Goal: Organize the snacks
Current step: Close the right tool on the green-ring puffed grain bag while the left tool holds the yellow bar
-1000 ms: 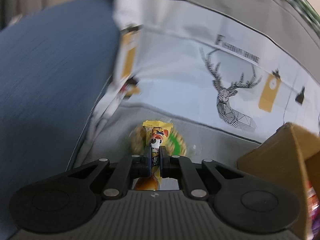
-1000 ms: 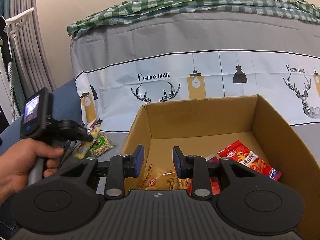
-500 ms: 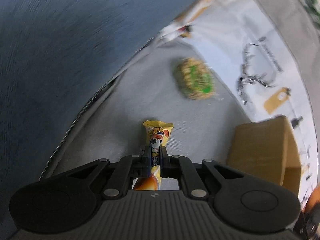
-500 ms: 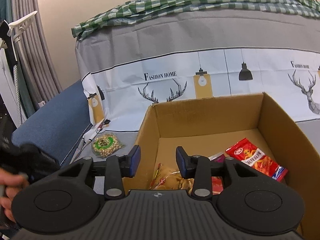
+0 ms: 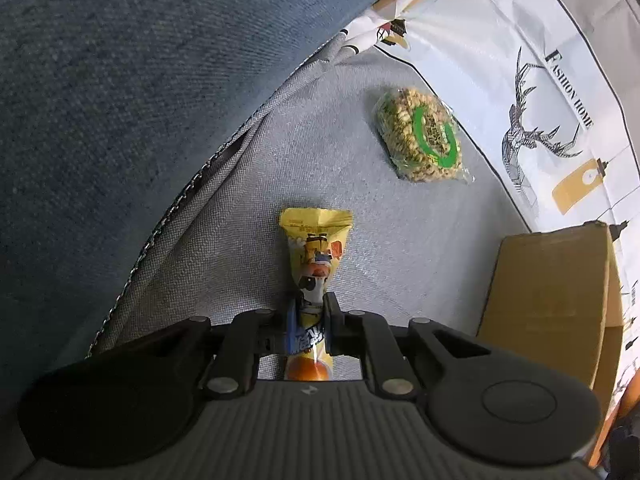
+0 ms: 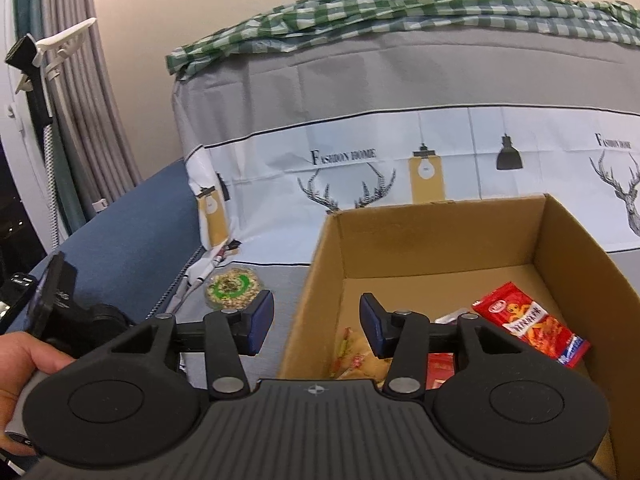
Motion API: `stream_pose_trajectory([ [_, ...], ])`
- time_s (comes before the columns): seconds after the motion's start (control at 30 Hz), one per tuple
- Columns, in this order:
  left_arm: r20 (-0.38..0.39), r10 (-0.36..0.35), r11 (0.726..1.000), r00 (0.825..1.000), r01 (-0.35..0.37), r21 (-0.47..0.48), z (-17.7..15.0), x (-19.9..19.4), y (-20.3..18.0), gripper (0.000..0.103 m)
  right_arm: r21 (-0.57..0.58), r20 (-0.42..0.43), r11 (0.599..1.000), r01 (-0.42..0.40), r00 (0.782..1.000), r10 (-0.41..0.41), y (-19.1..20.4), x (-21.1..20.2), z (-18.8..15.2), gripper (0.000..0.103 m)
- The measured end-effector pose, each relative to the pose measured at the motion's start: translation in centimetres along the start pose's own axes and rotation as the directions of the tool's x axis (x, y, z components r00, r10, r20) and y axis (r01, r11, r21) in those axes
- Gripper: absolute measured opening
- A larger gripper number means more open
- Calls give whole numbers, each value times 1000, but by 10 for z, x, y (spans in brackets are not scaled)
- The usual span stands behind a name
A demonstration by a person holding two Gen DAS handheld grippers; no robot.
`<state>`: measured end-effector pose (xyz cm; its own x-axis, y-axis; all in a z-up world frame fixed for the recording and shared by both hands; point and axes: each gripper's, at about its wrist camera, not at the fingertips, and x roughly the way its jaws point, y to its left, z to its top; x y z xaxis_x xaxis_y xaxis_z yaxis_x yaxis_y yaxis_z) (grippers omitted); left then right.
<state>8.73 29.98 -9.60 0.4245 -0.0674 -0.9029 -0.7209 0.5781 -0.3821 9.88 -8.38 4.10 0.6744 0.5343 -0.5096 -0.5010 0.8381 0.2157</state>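
Our left tool (image 5: 310, 322) pinches the yellow snack packet (image 5: 316, 256), its jaws just easing. Ahead of it to the right lies the round nut cake (image 5: 420, 134), still unpacked. Our right tool (image 6: 316, 326), spread and empty, has just been widening over the cardboard box (image 6: 576, 248), which holds the red packet (image 6: 528, 322).

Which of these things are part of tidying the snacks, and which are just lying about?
Part of the job:
- yellow snack packet, pinched in the left tool
- round green-label snack
- cardboard box
- red snack packet
- right tool, open

Just lying about:
- deer-print cloth
- green checked cloth
- blue cushion
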Motion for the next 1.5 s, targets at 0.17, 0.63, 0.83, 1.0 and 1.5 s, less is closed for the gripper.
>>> stream_pose_trajectory([
  [0.17,9,4,1000,1000,-5,5,-1,0,-2,10,-59,-21,997,-46,999,45,21,1,0,63],
  [0.63,9,14,994,1000,-13,-105,-1,-5,6,10,-85,-174,994,-75,983,60,61,149,74,98],
  [0.83,-7,-3,994,1000,2,-113,0,-5,6,10,-162,-320,985,-59,947,4,76,244,59,98],
  [1.0,-23,-12,994,1000,9,-107,-3,-4,6,10,-228,-391,970,-82,920,-14,93,292,34,98],
  [1.5,-20,-8,995,1000,6,-98,-2,1,-2,10,-283,-448,953,-104,893,-35,95,337,12,89],
])
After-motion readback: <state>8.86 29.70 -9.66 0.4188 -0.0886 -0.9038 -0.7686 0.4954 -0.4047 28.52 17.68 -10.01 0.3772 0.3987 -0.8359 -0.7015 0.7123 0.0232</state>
